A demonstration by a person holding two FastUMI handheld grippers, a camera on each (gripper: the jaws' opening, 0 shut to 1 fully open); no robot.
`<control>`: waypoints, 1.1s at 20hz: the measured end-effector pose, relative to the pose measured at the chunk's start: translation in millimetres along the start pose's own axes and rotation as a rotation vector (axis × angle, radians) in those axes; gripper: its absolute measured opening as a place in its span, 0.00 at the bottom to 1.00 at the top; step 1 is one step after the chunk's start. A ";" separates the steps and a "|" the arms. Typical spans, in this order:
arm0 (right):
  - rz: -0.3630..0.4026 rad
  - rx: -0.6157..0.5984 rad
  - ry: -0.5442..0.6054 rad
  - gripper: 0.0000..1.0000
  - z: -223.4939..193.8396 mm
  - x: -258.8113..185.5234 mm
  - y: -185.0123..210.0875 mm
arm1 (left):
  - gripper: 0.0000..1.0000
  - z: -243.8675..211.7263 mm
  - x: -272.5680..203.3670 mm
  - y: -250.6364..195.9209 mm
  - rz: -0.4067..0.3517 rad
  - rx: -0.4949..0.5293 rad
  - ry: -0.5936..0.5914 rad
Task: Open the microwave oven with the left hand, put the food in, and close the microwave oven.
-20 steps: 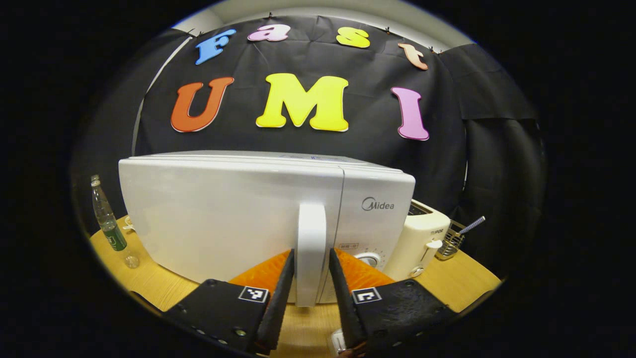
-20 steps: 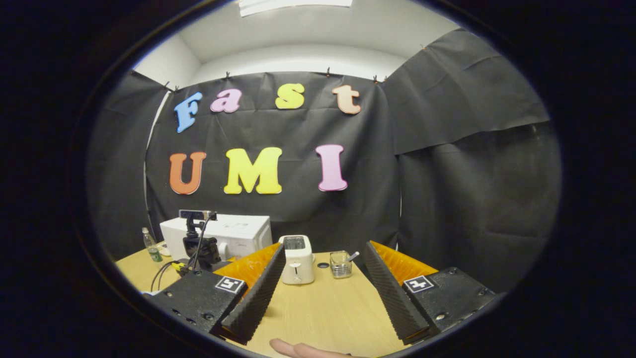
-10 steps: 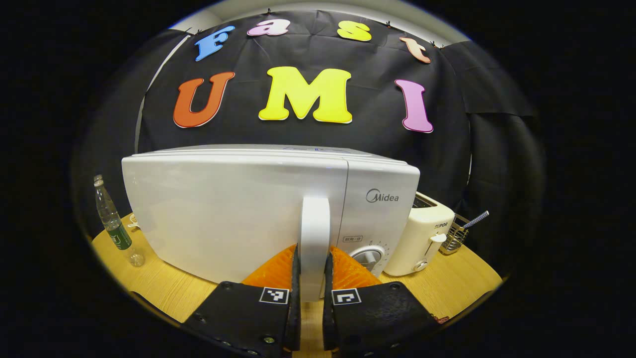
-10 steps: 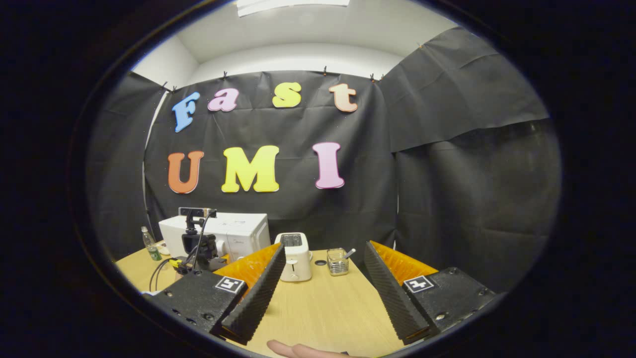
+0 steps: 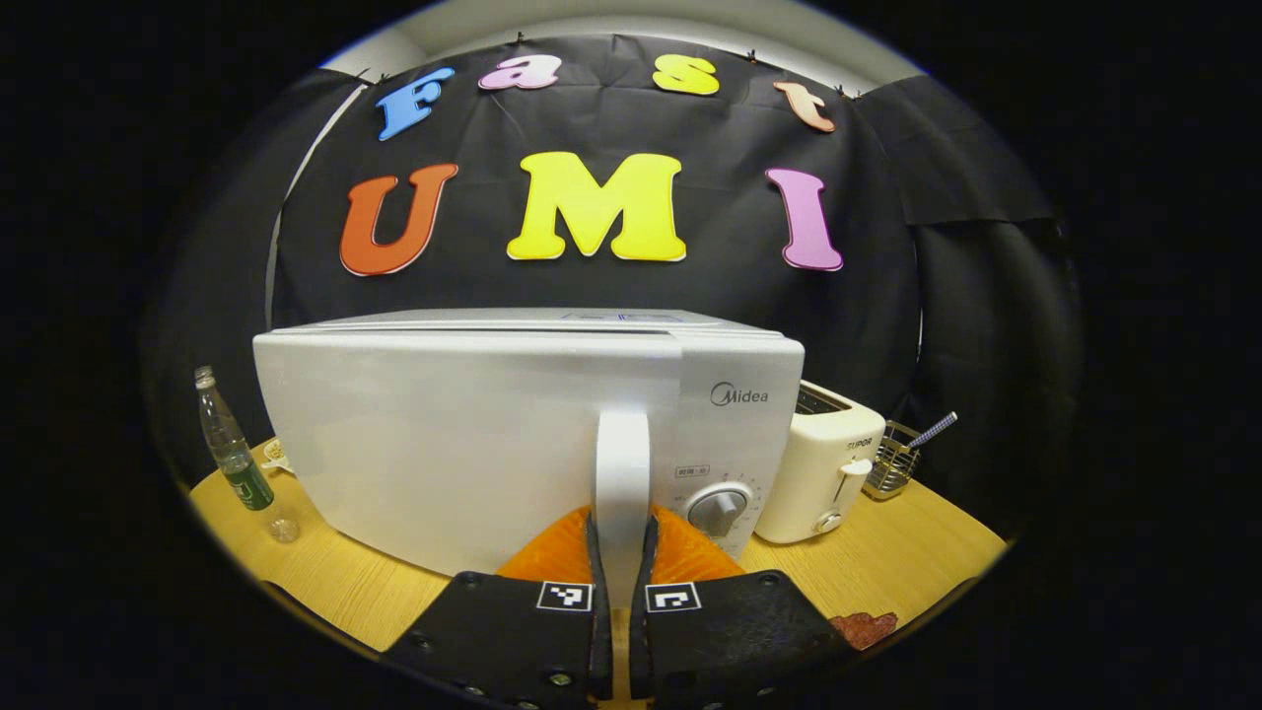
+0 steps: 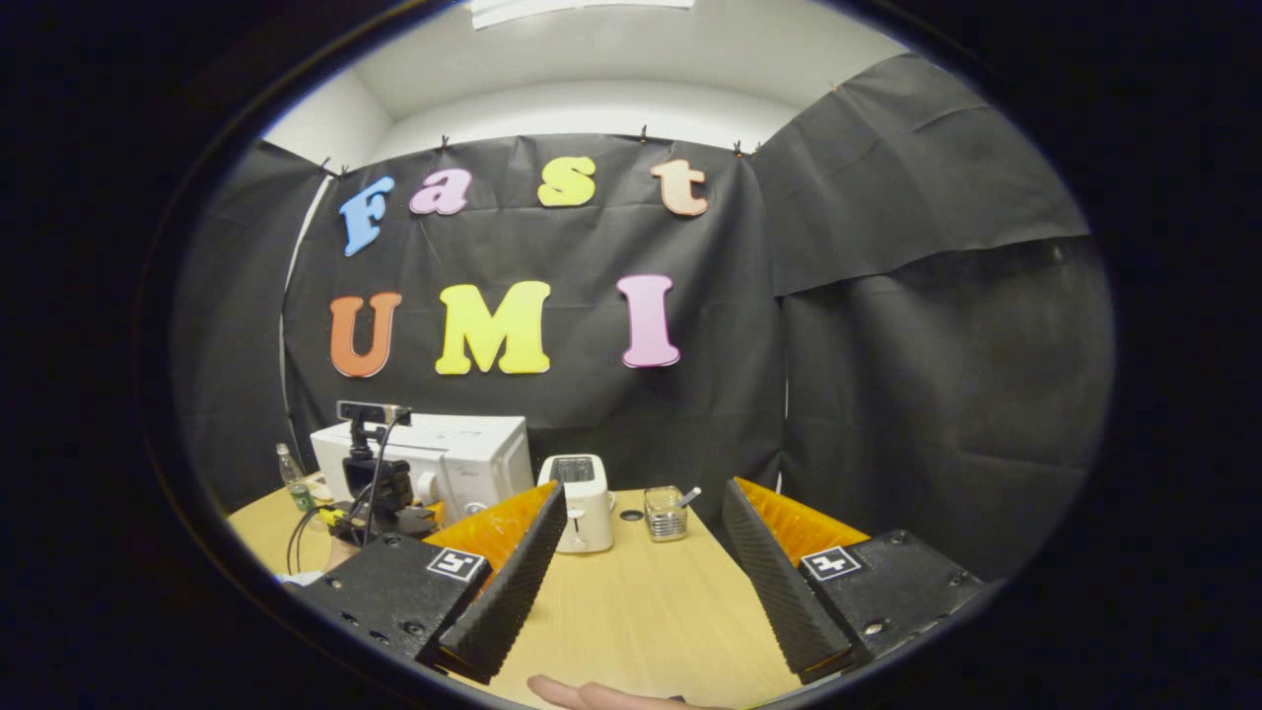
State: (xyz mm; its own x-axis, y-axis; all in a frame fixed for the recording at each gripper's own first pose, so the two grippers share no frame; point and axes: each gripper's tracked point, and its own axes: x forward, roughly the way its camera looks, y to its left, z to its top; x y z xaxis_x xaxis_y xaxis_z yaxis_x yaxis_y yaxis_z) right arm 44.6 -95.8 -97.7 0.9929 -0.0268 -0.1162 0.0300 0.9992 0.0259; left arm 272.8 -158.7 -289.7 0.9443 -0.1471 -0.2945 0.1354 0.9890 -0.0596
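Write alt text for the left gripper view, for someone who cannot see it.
The left tongs are clamped on the white vertical handle of a closed microwave oven on a wooden table. A cream toaster stands to its right, a plastic bottle to its left.

Handle [image 5: 622, 473] bottom hidden by tool [image 5: 621, 552].

Both views are sharp and evenly lit from overhead, where a bright ceiling light panel [image 6: 582, 8] sits at the top of the right gripper view. In the left gripper view the glossy white microwave oven [image 5: 473, 434], straight ahead of the left gripper [image 5: 621, 602], catches a soft sheen along its upright white door handle [image 5: 621, 483]. Fisheye distortion bows the microwave's edges and the pale wooden table [image 6: 641, 611] ahead of the right gripper [image 6: 641, 582], strongest toward the rim.
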 end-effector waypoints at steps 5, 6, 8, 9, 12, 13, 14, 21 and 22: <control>-0.003 0.005 0.026 0.93 -9.3 -4.3 1.1 | 0.06 -13.1 -67.9 17.0 -0.083 -0.022 -0.045; 0.000 0.004 0.027 0.93 -9.6 -6.9 4.3 | 0.06 -16.8 -80.5 22.8 -0.085 -0.021 -0.047; 0.010 0.000 0.023 0.94 -10.2 -13.6 11.0 | 0.07 -21.1 -105.0 36.5 -0.082 -0.020 -0.053; 0.016 -0.004 0.022 1.00 -9.9 -17.7 14.9 | 0.07 -24.4 -116.0 43.7 -0.081 -0.013 -0.047; 0.035 -0.025 0.020 1.00 -11.1 -26.8 29.8 | 0.12 -30.0 -144.2 65.5 -0.069 0.001 -0.052; 0.042 -0.033 0.017 1.00 -11.1 -29.3 34.7 | 0.11 -32.7 -153.2 73.7 -0.064 0.006 -0.055; 0.046 -0.040 0.015 1.00 -11.2 -31.5 39.9 | 0.12 -34.0 -162.3 83.1 -0.056 0.006 -0.060; 0.086 -0.070 0.046 1.00 -30.3 -24.6 73.1 | 0.26 -66.9 -225.0 165.5 0.031 0.023 -0.006; 0.092 -0.074 0.057 1.00 -34.7 -21.4 78.6 | 0.40 -75.2 -235.3 179.1 0.046 0.025 0.012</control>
State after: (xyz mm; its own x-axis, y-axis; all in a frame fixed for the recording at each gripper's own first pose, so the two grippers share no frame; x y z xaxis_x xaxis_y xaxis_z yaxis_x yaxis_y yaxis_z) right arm 21.6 -15.7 -127.7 0.9827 0.0648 -0.1733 -0.0717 0.9968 -0.0341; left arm 52.3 51.9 -302.7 0.9461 -0.1015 -0.3077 0.0997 0.9948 -0.0215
